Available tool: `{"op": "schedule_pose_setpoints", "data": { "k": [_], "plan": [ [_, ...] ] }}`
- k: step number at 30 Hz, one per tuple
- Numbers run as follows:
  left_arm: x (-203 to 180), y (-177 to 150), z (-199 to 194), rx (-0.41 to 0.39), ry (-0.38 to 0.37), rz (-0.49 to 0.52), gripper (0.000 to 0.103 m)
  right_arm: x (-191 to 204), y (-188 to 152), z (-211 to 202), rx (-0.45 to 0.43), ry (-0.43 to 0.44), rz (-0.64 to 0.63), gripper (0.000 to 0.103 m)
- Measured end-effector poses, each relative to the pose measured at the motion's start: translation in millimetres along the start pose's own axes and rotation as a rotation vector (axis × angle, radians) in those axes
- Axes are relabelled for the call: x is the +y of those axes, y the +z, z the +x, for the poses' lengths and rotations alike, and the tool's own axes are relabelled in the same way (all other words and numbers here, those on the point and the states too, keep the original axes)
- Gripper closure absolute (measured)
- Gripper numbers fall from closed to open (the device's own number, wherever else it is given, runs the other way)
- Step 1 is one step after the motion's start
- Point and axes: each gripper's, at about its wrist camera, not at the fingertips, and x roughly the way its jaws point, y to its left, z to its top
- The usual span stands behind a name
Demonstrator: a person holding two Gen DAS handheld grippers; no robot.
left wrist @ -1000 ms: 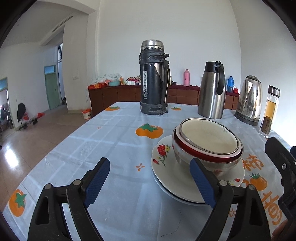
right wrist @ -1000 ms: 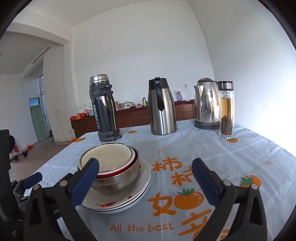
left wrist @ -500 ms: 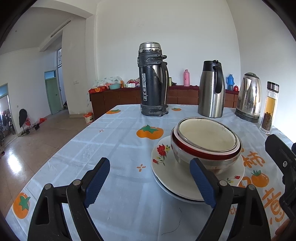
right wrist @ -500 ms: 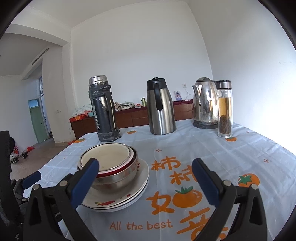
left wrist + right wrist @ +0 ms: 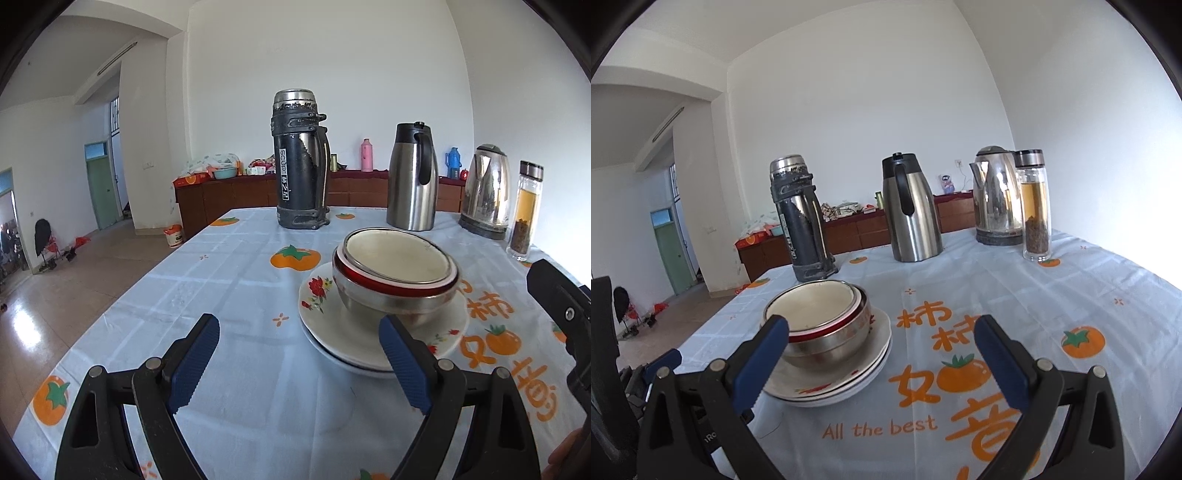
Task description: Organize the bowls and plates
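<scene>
With the left gripper (image 5: 299,362) and right gripper (image 5: 882,354) both gaping wide and empty, the nested steel and red-rimmed white bowls (image 5: 397,275) on flowered white plates (image 5: 321,325) at the left gripper's one o'clock could topple if nudged.

Both grippers (image 5: 299,362) (image 5: 881,363) — black frames, silver screws, ribbed blue pads (image 5: 194,363).

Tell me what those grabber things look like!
Both match. The left gripper and right gripper each have two black plastic arms with silver screws. Their fingers carry blue ribbed pads. White lettering shows low on the right gripper's frame, too cut off to read.
</scene>
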Motion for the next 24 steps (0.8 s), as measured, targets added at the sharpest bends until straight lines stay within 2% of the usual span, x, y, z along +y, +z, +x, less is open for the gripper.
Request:
{"op": "schedule_pose_setpoints", "data": {
  "k": [6,13,20,24],
  "plan": [
    [2.2,-3.4,-27.9,-0.022,-0.013,-0.013,0.013,-1.6,1.4,-23.8,-0.024,0.001,0.018,0.001],
    [5.2,-8.2,-53.5,-0.019,-0.009,-0.013,0.013,12.1,4.5,-63.4,-0.089,0.009,-0.025,0.000],
    [12.5,-10.3,-70.1,-0.009,-0.012,-0.030,0.013,22.6,0.5,-89.5,-0.098,0.014,-0.049,0.000],
    [17.1,-11.3,-81.8,-0.007,-0.014,-0.039,0.013,19.5,2.0,-98.3,-0.086,0.019,-0.016,0.000]
  ]
}}
